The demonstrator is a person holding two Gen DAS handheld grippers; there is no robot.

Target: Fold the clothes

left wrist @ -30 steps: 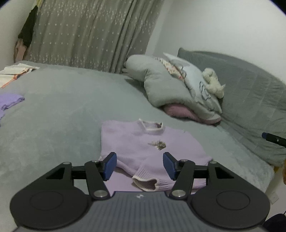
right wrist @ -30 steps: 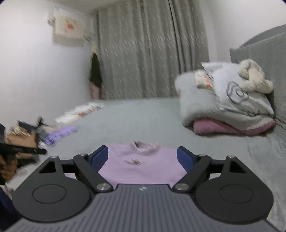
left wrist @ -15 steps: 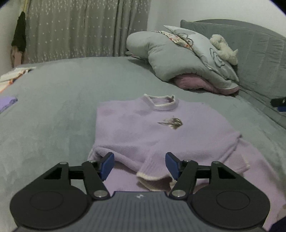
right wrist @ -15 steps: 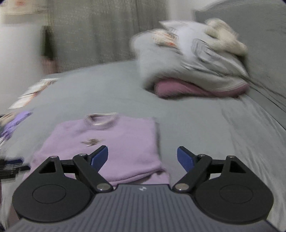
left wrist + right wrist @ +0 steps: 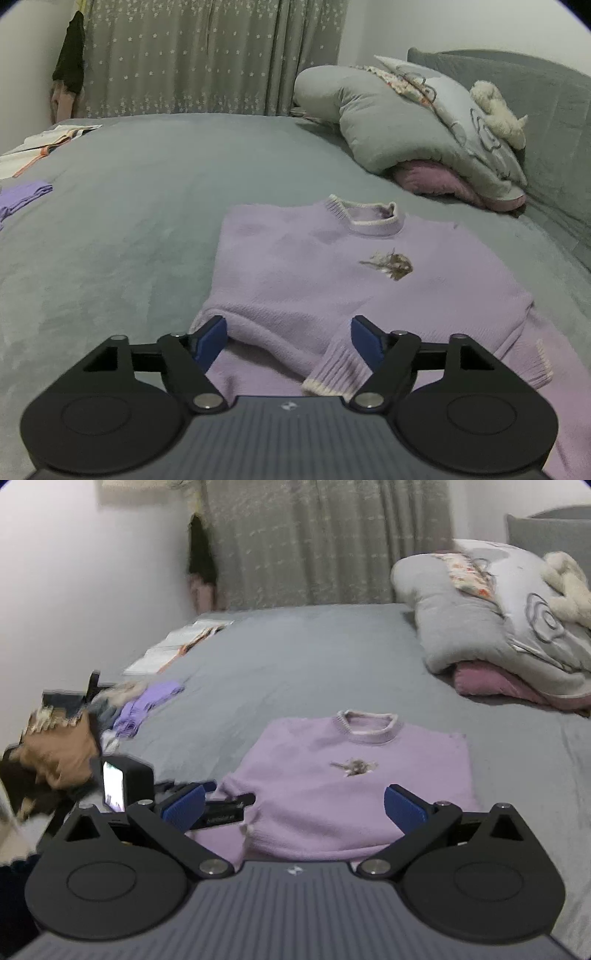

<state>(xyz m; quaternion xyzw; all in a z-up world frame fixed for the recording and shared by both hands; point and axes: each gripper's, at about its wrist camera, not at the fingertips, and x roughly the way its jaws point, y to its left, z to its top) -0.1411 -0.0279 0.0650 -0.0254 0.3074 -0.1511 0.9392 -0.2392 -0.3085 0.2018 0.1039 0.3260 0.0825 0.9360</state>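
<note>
Just one lilac sweater (image 5: 332, 280)

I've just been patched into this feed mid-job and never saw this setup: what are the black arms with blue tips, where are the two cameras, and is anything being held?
No robot here: a person carries a two-finger gripper in each hand, each with a fisheye camera looking along its fingers. One picture is from the left gripper, the other from the right gripper. Both are open and hold nothing. On the grey bed lies a lilac sweater, one sleeve already folded across it. The left gripper, seen from the right camera, is at the sweater's left edge. Pillows are piled by the headboard.
</note>
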